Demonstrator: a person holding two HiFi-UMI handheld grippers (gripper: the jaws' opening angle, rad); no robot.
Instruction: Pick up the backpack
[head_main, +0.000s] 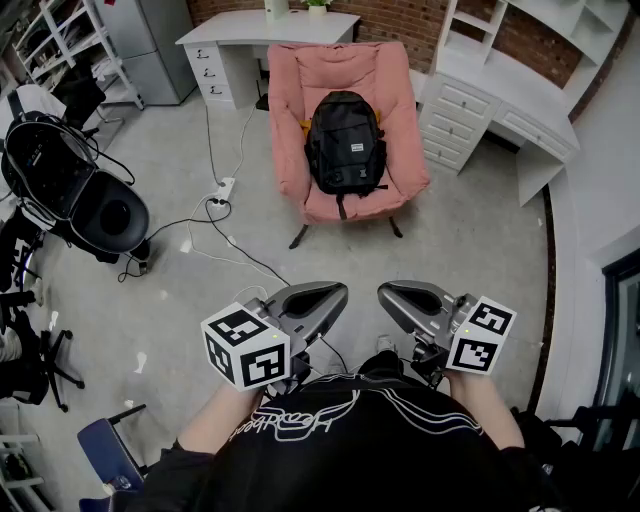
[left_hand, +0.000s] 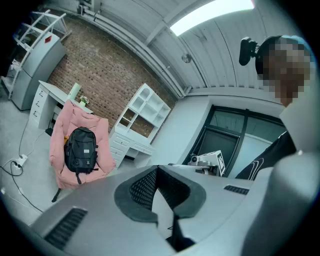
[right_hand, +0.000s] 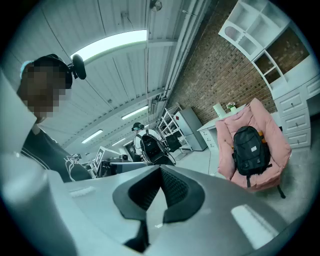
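backpack: a black backpack (head_main: 345, 143) sits on the seat of a pink armchair (head_main: 300, 90), leaning back against the cushion with its front pocket facing the room.
surroundings: the armchair stands on the floor (head_main: 200, 270) between a white desk (head_main: 250, 30) and a white drawer unit (head_main: 470, 110); a cable and power strip (head_main: 224, 189) lie on the floor to its left.
left gripper: the left gripper (head_main: 322, 300) is held near the person's body, jaws fully closed with nothing between them.
right gripper: the right gripper (head_main: 405, 300) is beside it, also closed and empty.
gap: both are well apart from the backpack, so the reach has not begun.
weight, judged: the bag looks moderately filled and keeps its shape, so probably some weight, but how much cannot be told.
stiffness, judged: soft fabric body that will sag and fold when lifted from one point; it will swing rather than stay rigid.
surface, judged: woven cloth, not slippery, not fragile; pads should bite well on a strap or fold.
where to hold, judged: the top of the bag, where a carry loop would be, is the best place; the loop itself is too small to make out here.
second choice: the dangling strap (head_main: 340, 205) at the lower edge is visible but would tip the bag upside down.
caution: jaws must open before arriving, and the soft cushion behind may get pinched with the cloth.
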